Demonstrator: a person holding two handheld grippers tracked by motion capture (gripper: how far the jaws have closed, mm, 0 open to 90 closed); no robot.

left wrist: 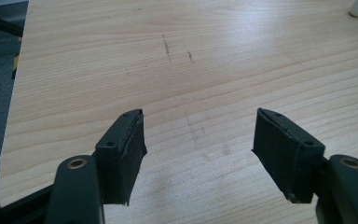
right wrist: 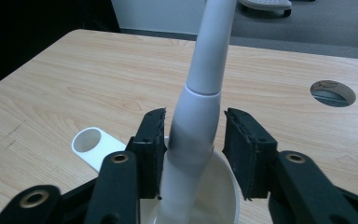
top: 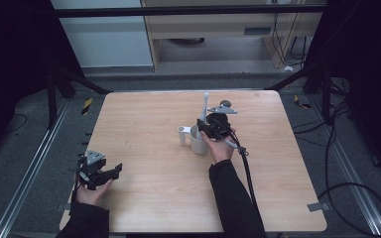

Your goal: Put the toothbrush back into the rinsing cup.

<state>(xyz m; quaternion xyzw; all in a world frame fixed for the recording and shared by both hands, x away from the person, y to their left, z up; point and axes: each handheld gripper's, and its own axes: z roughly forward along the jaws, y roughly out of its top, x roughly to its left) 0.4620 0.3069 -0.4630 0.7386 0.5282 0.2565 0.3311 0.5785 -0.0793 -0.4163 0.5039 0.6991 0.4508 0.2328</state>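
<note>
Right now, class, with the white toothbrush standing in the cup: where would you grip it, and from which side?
Grip the thick lower handle of the toothbrush, just above the cup rim, coming in level from the person's side as the right gripper does. The handle leans nearly upright, and it is widest there, so the pads seat flat on both sides. The slim neck above would likely slip.

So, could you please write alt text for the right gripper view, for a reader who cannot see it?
A white toothbrush-like tool stands in a white cup between the right gripper's two black jaws, which are slightly parted, with a gap on the right side. Behind lies a light wooden table.
</note>
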